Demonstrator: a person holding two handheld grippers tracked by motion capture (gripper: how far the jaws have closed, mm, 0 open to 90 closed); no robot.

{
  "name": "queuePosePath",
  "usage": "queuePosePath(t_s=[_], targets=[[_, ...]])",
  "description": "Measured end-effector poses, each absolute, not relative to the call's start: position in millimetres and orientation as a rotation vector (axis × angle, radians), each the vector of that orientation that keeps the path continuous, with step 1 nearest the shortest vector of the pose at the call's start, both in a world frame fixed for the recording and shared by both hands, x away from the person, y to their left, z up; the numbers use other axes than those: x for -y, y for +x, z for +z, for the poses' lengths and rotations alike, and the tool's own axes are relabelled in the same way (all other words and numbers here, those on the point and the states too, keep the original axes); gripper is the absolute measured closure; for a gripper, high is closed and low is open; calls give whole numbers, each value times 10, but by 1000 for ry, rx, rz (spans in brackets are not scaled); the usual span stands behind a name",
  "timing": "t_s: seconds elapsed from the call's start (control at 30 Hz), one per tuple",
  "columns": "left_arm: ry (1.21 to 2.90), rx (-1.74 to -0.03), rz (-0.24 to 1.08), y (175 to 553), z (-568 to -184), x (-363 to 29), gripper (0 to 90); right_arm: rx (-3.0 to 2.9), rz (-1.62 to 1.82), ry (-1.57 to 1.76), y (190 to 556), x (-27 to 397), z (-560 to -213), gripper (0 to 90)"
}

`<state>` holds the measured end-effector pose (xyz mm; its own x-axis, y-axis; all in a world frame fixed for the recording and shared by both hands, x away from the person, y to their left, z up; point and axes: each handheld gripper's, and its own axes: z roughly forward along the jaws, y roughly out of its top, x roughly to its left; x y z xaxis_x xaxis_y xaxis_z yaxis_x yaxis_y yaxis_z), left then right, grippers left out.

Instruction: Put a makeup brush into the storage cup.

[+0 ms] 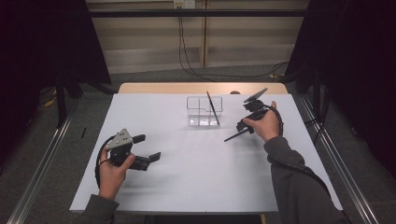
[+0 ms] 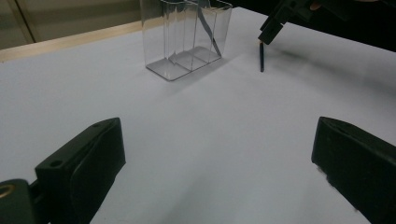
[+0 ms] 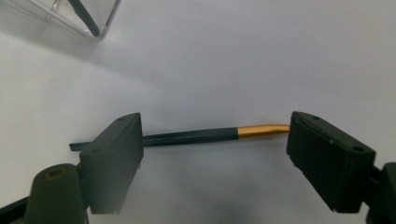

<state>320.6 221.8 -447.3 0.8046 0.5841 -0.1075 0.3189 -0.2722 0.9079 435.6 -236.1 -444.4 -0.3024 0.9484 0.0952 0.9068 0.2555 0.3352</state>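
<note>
Your worktop [image 1: 154, 177] is a white sheet whose far edge carries the clear organiser [image 1: 204, 112], set at about the middle of that edge. 1 dark pencil [image 1: 213, 108] already stands tilted in its right-hand compartment, so 1 placement looks done. The 2nd pencil [image 3: 187, 137], dark with a gold ferrule, lies on the sheet towards the right edge, just right of the organiser. Your right gripper [image 3: 215, 154] brackets it lengthwise, jaws apart and not pressing; whether the ferrule touches the right jaw is unclear. Grasping, lifting and dropping it in remain. Your left gripper [image 1: 148, 148] rests released near the front left corner, holding nothing. The organiser's dividers are hard to count through the clear walls. The 2nd pencil's tip is hidden behind the left jaw.
</note>
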Motion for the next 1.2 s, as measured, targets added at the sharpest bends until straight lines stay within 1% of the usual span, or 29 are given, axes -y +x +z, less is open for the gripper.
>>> queuePosePath(t_s=[0.53, 1.2], targets=[[1894, -687, 304, 3212, -4479, -2219, 24, -2322, 506, 1881, 4398, 2398, -4511, 205], [1887, -679, 288, 3225, -4493, -2220, 24, -2302, 484, 1896, 4405, 2429, -4559, 184]])
